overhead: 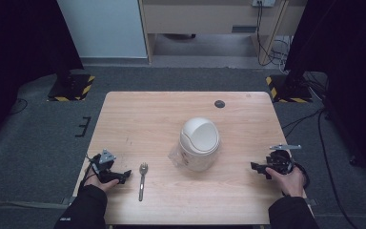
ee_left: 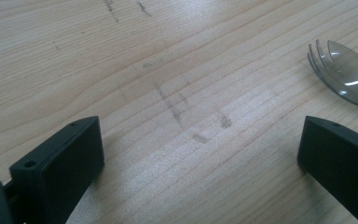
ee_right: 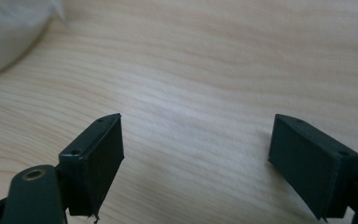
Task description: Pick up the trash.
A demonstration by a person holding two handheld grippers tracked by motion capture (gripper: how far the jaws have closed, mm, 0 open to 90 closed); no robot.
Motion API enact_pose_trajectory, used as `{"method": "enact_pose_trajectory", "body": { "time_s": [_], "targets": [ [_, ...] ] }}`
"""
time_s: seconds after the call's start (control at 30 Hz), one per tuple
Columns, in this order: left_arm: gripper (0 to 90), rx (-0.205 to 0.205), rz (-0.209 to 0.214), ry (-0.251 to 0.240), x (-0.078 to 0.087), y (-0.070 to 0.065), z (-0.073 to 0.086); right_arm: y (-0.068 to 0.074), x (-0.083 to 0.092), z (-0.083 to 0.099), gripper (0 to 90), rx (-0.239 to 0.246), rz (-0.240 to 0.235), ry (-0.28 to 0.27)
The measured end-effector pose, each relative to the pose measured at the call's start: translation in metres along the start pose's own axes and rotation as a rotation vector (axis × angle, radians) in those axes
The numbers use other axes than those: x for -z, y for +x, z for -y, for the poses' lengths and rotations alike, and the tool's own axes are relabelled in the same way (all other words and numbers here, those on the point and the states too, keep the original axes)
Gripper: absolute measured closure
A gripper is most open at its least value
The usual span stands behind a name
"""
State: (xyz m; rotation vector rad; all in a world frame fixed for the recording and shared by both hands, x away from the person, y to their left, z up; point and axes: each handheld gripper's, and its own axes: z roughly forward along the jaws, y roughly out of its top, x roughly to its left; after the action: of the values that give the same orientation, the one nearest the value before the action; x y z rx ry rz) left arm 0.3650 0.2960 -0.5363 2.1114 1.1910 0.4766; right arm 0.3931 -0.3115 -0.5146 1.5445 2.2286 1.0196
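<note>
- Nearest to me, two dark sleeves come in at the bottom edge, one hand on each tool; I count two grippers in all
- My left gripper (overhead: 122, 177) rests low on the table (overhead: 138, 119) near its front left corner; its jaws are spread wide with nothing but bare wood between them
- Just beside that gripper lies one metal spork (overhead: 143, 179), handle toward me, tines pointing away; in the left gripper view its head (ee_left: 347, 74) sits just past the right-hand jaw, apart from it
- My right gripper (overhead: 259, 169) sits near the front right edge, pointing inward; its jaws are likewise spread, pinching nothing, over plain wood grain
- Farther in, about mid-table and well apart from both grippers, stands one small white bin (overhead: 199, 142) with a domed swing lid, with a clear plastic liner bunched at its base; any marking on its front is too small for me to read
- Near the far edge I see one dark round cap (overhead: 219, 103) set in the tabletop
- Beyond the table, two stand bases with yellow-black hazard stripes (overhead: 71, 88) sit on the grey floor; I can read no writing anywhere
</note>
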Motion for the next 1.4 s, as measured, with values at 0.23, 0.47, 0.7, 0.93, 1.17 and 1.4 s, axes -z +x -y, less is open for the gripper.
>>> {"method": "enact_pose_trajectory", "body": {
  "time_s": [0.23, 0.47, 0.7, 0.93, 1.17, 1.4],
  "targets": [
    [0.0, -0.001, 0.0, 0.001, 0.0, 0.0, 0.0, 0.019, 0.016, -0.016, 22.1, 0.01, -0.035, -0.23],
    [0.0, 0.001, -0.003, 0.001, 0.0, -0.001, 0.0, 0.028, 0.037, -0.031, 22.0, 0.009, -0.039, -0.368],
    [0.0, 0.001, -0.005, 0.001, 0.0, -0.001, 0.0, 0.033, 0.06, -0.043, 20.1, 0.028, -0.04, -0.44],
    [0.0, 0.001, -0.006, 0.001, 0.0, -0.001, 0.0, 0.047, 0.074, -0.059, 18.0, 0.07, -0.057, -0.499],
    [0.0, 0.003, -0.008, 0.001, 0.0, -0.002, 0.0, 0.062, 0.085, -0.076, 17.2, 0.098, -0.088, -0.552],
    [0.0, 0.005, -0.009, 0.001, 0.0, -0.002, 0.0, 0.075, 0.089, -0.087, 16.1, 0.118, -0.108, -0.582]
  ]
}}
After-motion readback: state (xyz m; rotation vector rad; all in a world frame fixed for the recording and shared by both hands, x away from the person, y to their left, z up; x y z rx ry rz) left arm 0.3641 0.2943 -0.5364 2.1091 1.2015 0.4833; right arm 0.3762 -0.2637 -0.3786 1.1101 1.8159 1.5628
